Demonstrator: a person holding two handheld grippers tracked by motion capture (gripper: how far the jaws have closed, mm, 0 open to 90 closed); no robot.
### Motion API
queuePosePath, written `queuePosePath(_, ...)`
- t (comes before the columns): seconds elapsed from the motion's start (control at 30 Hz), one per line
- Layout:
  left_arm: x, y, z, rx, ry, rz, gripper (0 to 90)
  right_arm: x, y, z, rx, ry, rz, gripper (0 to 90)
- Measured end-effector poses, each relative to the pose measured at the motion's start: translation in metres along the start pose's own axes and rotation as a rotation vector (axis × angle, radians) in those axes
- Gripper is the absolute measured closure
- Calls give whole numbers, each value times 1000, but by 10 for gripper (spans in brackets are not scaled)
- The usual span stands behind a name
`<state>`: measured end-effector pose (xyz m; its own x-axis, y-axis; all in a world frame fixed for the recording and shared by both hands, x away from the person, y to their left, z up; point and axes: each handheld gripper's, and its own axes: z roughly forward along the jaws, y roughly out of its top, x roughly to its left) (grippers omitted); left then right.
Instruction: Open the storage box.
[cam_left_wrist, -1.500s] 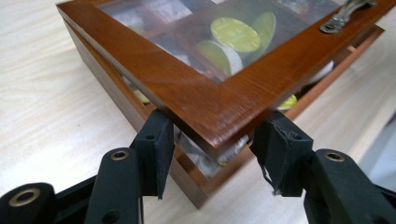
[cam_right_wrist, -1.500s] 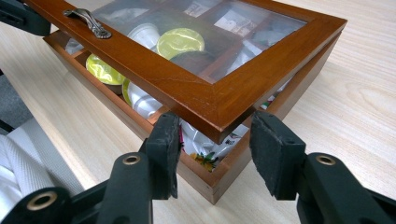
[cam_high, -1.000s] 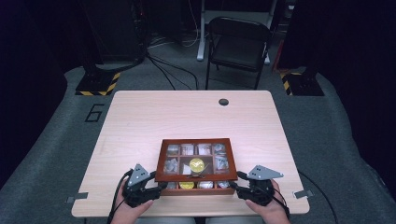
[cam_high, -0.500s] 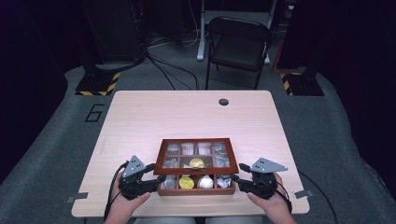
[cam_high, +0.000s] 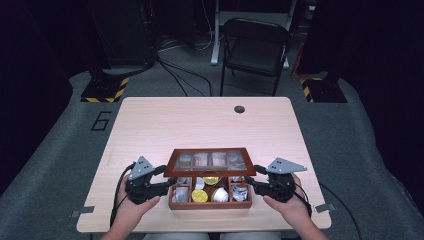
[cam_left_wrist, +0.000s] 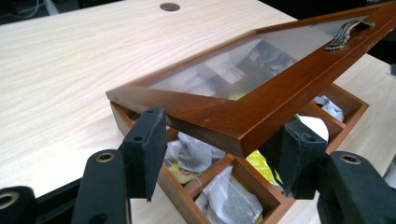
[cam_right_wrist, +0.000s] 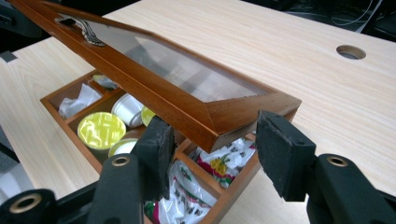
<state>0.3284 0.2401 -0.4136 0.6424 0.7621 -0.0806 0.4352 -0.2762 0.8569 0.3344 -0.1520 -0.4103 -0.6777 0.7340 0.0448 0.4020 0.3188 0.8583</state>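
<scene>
A wooden tea box (cam_high: 210, 205) sits near the table's front edge, with its glass lid (cam_high: 210, 161) tilted up at the front. Inside lie yellow-topped capsules (cam_high: 200, 196) (cam_right_wrist: 101, 130) and tea bags (cam_left_wrist: 228, 196). My left gripper (cam_high: 167, 177) is at the box's left side, open, and the lid's front left corner (cam_left_wrist: 219, 126) sits over the gap between its jaws. My right gripper (cam_high: 251, 175) mirrors it at the right side, open, with the lid's front right corner (cam_right_wrist: 243, 112) just above its pads (cam_right_wrist: 280, 154). A metal handle (cam_left_wrist: 345, 32) is on the lid's front rail.
The light wooden table (cam_high: 210, 125) has a round cable hole (cam_high: 239, 109) at its far edge. A black folding chair (cam_high: 255, 45) stands beyond it, among cables on the grey floor. The box lies close to the table's near edge.
The lid was flat on the box a second ago and now stands tilted up at the front. Both grippers have closed in on the box's front corners.
</scene>
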Motion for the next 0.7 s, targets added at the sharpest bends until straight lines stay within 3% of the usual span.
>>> queuePosePath(0.27,6,12,1,-26,-5,-17,416,-6,14,1,-14,0,-8,474)
queuePosePath(0.7,16,24,8,-48,26,-6,423,-16,31,6,-47,-12,-2,500)
